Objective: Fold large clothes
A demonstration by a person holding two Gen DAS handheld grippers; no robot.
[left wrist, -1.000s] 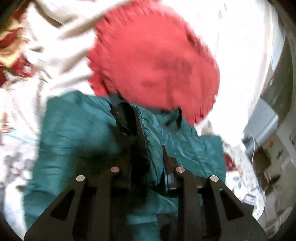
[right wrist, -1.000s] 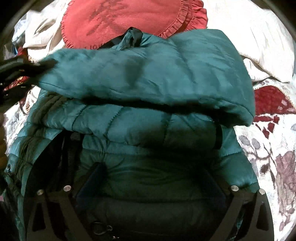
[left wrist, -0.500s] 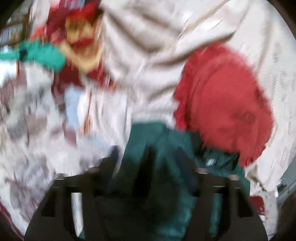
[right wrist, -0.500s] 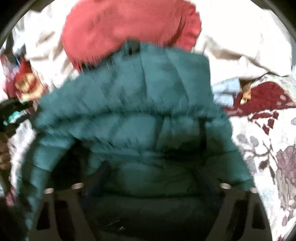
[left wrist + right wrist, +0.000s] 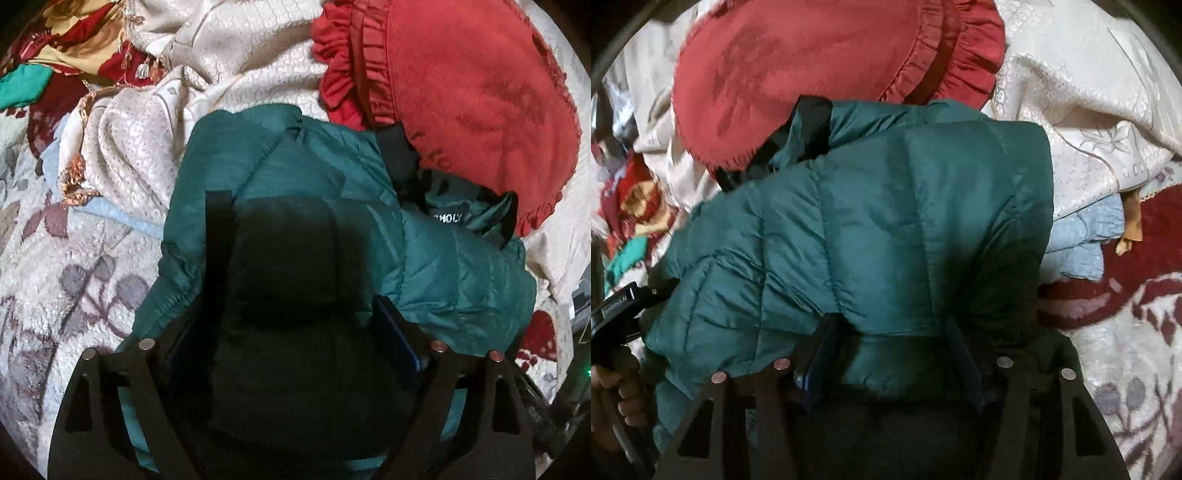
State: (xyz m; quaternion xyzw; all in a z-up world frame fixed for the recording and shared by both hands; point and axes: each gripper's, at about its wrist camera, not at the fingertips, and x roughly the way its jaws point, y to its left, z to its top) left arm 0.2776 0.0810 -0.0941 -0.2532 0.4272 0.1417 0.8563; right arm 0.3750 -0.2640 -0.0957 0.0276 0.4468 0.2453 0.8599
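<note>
**Now both grippers stand wide over the folded jacket**

Now the teal jacket (image 5: 325, 221) lies bundled on the floral bedspread (image 5: 55, 266), its top edge touching the red cushion (image 5: 472, 96) and its left side against the crumpled cream cloth (image 5: 147, 147). A dark collar and a small label show at its upper right in the left view.

A second ago the left gripper (image 5: 295, 266) was pinched on a fold of jacket fabric, its fingers close together. They now stand well apart, nothing between them, with the jacket's shadowed surface under them. The left finger (image 5: 219, 236) reaches far forward over the fabric; the right one shows only near its blue-padded base. Half a second ago this view was smeared with motion; it is sharp now, and the cushion sits at upper right instead of filling the middle.

The right gripper (image 5: 890, 354) is spread wide too, as it was before. Its fingertips are hidden under a puffy fold of the jacket (image 5: 886, 229) that drapes over them, so I cannot tell whether they touch anything beneath. In the earlier right view a sleeve or flap stretched across the top of the bundle towards the left gripper; that flap now lies down flat over the quilted body.

At the left edge of the right view, the left hand (image 5: 613, 398) grips the handle of its tool beside the jacket. A pale blue cloth (image 5: 1082, 240) lies just right of the jacket.
</note>
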